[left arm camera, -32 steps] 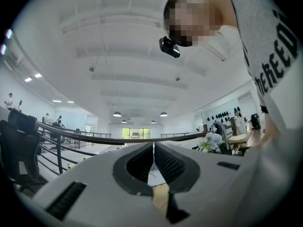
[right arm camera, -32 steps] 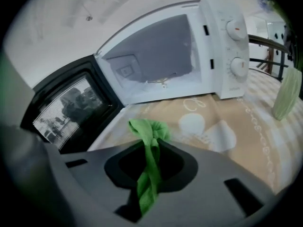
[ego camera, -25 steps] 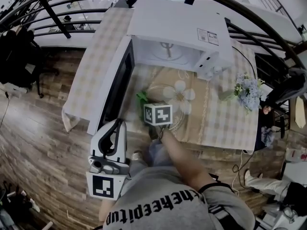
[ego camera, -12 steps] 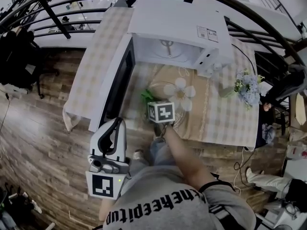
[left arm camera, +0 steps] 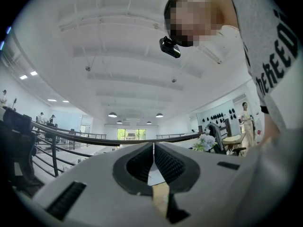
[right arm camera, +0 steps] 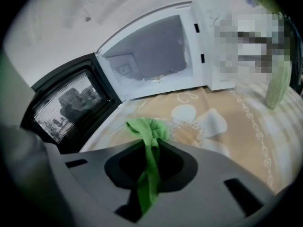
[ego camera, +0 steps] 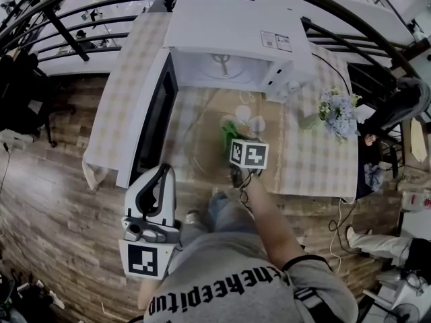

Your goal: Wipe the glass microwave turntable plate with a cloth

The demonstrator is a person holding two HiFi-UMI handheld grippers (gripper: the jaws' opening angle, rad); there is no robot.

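Head view: a worktop under a checked cloth carries a white microwave whose dark-windowed door stands swung wide to the left, leaving the white cavity bare. A printed label sits on the microwave's top, its writing too small to read. The person's grey shirt bears black lettering, only partly legible, ending in "itup". The glass turntable plate lies flat on the worktop just in front of the open cavity, over a beige flower-patterned mat. A bunch of pale blue flowers stands near the worktop's right edge.

The right hand-held gripper reaches over the plate's right part, its marker cube uppermost. The right gripper view shows its jaws pinching a green cloth, the bunched end hanging past the tips and touching the plate.

The left hand-held gripper is held close to the person's body, above the wooden floor and well apart from the plate. In the left gripper view its ribbed jaws are pressed together with nothing between them.
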